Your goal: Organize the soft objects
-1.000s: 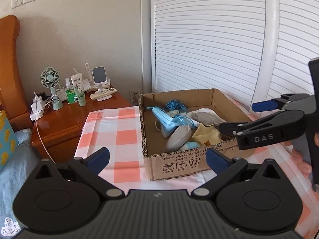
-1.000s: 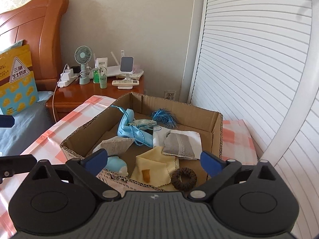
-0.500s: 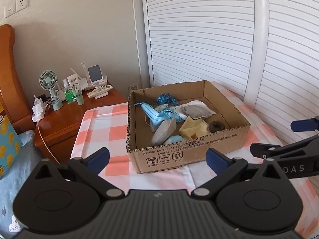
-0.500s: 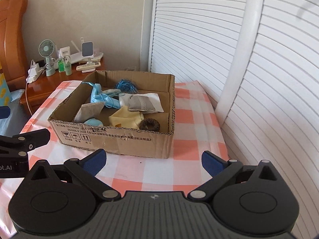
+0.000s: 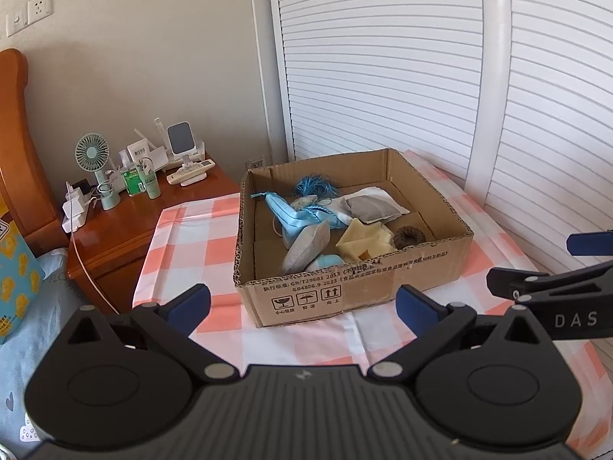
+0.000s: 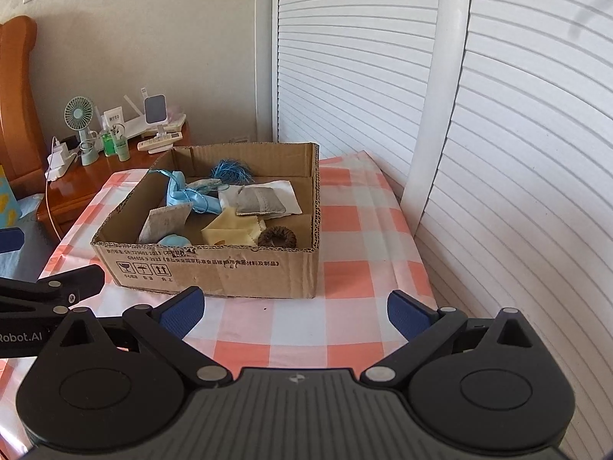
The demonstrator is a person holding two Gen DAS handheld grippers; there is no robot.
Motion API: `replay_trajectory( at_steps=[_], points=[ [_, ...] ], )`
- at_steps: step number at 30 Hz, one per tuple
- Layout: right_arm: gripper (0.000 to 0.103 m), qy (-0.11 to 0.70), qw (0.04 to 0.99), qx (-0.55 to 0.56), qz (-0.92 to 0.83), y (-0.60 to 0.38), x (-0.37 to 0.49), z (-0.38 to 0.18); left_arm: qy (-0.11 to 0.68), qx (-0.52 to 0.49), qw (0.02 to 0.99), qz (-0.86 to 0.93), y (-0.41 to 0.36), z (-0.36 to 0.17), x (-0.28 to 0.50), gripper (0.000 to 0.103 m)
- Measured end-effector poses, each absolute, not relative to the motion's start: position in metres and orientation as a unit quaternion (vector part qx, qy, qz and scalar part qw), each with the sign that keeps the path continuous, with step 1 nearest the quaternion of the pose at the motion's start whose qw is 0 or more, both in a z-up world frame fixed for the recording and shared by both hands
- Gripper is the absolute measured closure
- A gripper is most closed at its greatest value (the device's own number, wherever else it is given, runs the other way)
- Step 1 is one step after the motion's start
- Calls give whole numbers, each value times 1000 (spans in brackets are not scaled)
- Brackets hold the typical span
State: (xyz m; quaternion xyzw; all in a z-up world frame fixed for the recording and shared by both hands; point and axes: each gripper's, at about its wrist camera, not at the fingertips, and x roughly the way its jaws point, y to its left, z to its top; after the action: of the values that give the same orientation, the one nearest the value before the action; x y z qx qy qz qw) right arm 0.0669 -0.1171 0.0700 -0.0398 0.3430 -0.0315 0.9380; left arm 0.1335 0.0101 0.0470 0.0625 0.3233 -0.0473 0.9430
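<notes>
Cardboard box (image 5: pixel 345 291) of soft objects lies beyond both wide-open, empty tools (image 5: pixel 302 303) (image 6: pixel 293 308)

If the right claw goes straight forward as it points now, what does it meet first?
Most likely the near wall of the cardboard box. The right claw is open, holds nothing, and only checked tablecloth lies between; its height is unclear.

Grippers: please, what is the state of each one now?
Left gripper: open, holding nothing.
Right gripper: open, holding nothing.
</notes>
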Motion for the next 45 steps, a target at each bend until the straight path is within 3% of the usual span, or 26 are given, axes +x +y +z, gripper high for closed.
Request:
replay_trajectory(
  at_steps=[45],
  points=[
    [0,332,942,-29,-26,-116,58,75,325,63,943,-43,12,49,133,1]
  ],
)
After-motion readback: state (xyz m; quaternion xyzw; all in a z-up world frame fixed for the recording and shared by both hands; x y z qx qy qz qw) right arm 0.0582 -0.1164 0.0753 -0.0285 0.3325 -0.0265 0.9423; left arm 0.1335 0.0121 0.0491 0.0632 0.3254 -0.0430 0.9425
